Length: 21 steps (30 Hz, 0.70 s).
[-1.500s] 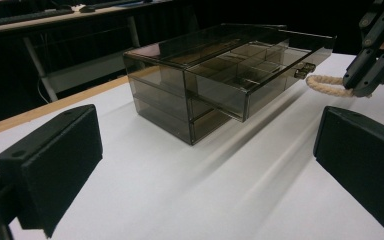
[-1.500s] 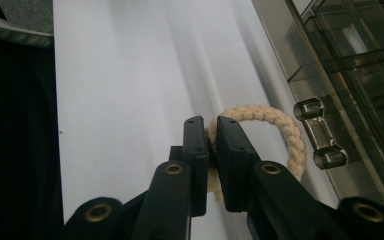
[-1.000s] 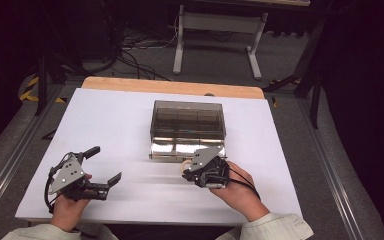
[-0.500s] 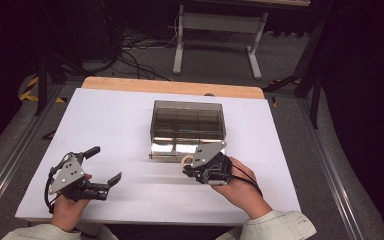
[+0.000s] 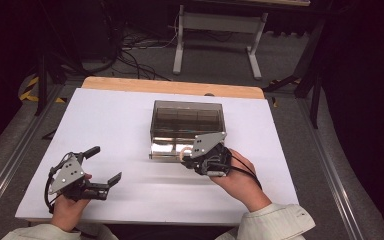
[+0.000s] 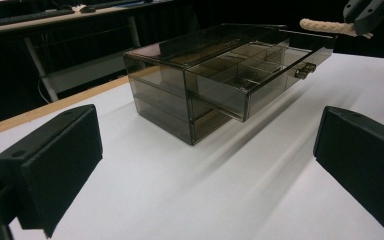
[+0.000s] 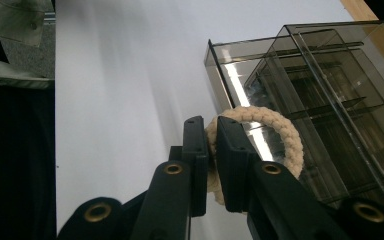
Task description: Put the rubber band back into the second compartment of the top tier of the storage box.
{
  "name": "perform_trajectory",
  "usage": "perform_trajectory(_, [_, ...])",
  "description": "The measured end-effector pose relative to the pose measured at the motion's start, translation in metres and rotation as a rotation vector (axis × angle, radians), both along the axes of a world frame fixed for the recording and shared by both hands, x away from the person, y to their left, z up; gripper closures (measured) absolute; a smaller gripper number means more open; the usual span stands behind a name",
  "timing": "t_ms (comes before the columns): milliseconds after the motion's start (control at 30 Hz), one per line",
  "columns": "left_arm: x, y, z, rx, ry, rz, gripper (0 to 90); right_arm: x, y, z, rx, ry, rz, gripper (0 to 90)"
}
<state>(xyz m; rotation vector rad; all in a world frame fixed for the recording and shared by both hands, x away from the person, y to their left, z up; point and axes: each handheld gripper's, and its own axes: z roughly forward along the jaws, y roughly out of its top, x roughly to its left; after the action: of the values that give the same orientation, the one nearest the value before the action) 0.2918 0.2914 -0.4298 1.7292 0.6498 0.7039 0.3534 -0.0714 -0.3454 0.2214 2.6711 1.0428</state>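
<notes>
Beige braided rope ring (image 7: 275,131) sits clamped between the fingers (image 7: 198,150) of the right gripper (image 5: 196,156), pinched at one side of the loop, rest of the loop sticking out past the tips. It hangs over the front lip of the pulled-out top drawer (image 6: 250,75) of the smoky clear plastic drawer box (image 5: 187,118), not resting inside. Box stands mid bench (image 5: 110,125), nearer the far edge, drawer open toward the person. Left gripper (image 5: 102,167) is near the front-left corner of the white bench, well apart from the box, fingers (image 6: 55,160) spread wide, nothing between them. Left hand (image 5: 70,207) grips its handle.
</notes>
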Motion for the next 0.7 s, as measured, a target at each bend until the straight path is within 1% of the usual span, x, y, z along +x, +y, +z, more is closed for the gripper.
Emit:
perform_trajectory(133, [0.000, 0.000, 0.000, -0.004, 0.006, -0.004, 0.3, 0.004, 0.001, 0.004, -0.002, -0.002, -0.007, 83.5])
perform_trajectory(167, [-0.001, 0.000, 0.000, -0.012, 0.011, -0.005, 0.3, 0.005, 0.002, 0.005, -0.001, -0.002, -0.009, 83.5])
perform_trajectory(333, [-0.001, 0.000, 0.000, -0.011, 0.010, -0.005, 0.3, 0.011, 0.003, 0.010, -0.008, -0.003, -0.027, 83.5])
perform_trajectory(433, [0.000, 0.000, 0.000, -0.002, 0.003, -0.003, 0.3, 0.015, 0.003, 0.013, -0.009, 0.000, -0.036, 83.5])
perform_trajectory(467, [0.000, 0.000, 0.000, -0.005, 0.005, -0.006, 0.3, 0.016, 0.004, 0.014, -0.012, -0.002, -0.038, 83.4])
perform_trajectory(567, [-0.001, 0.000, 0.000, -0.014, 0.011, -0.005, 0.3, 0.019, 0.005, 0.016, -0.006, 0.000, -0.036, 83.4])
perform_trajectory(700, [0.000, 0.000, 0.000, -0.012, 0.010, -0.002, 0.3, 0.025, 0.006, 0.015, -0.016, 0.008, -0.041, 83.4])
